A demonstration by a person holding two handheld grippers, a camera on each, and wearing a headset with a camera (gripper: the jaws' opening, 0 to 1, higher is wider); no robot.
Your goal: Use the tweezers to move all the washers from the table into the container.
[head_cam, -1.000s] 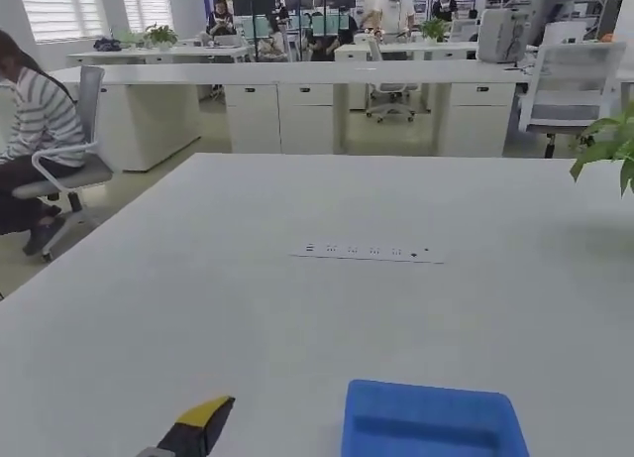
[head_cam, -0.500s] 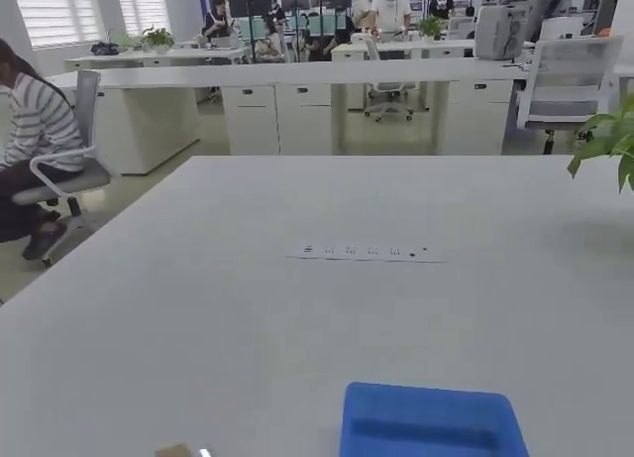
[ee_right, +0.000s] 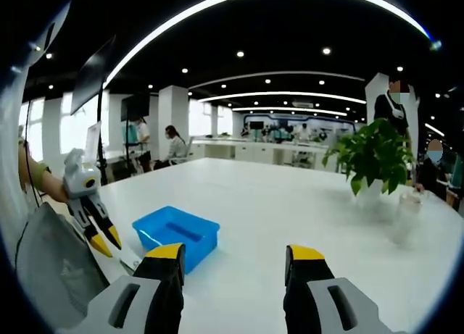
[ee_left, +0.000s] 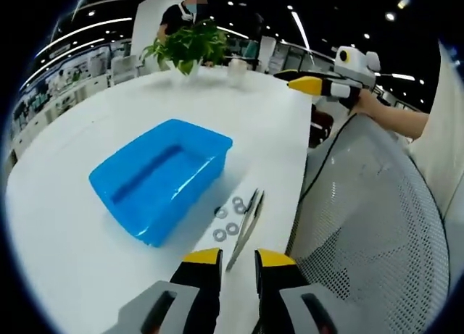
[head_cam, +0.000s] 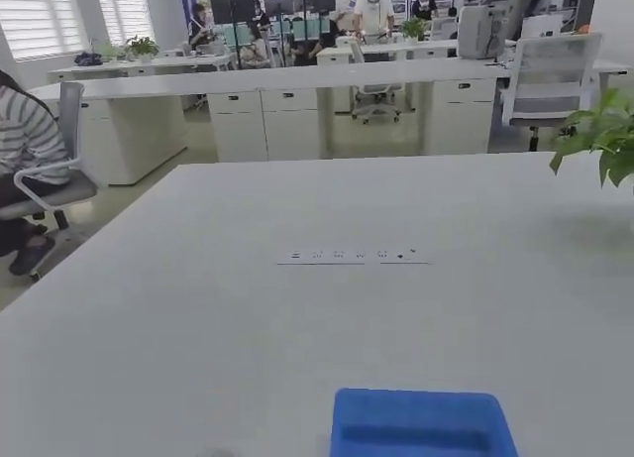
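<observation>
Left gripper view: your left gripper (ee_left: pixel 238 260) holds its yellow-tipped jaws only a narrow gap apart, with nothing between them, low over the near edge of the white table (ee_left: pixel 65 225). Just ahead of the jaws the tweezers (ee_left: pixel 245 222) lie flat on the table, running along its edge and touched by neither gripper. Just beside the tweezers, on their left, sit the washers (ee_left: pixel 232 227), a handful in a loose cluster, all on the table and outside the blue container (ee_left: pixel 156 178). That container stands near them on the side away from the edge. To the right of the table edge is a mesh chair back (ee_left: pixel 370 203), and a potted plant (ee_left: pixel 190 48) stands at the table's far end. In the right gripper view your right gripper (ee_right: pixel 235 258) is raised well apart from the washers, its jaws spread wide and gripping nothing, with the container ahead and to the left. In the head view the container sits at the bottom of the frame, and a socket strip (head_cam: pixel 352 257) is set in the middle of the table.
</observation>
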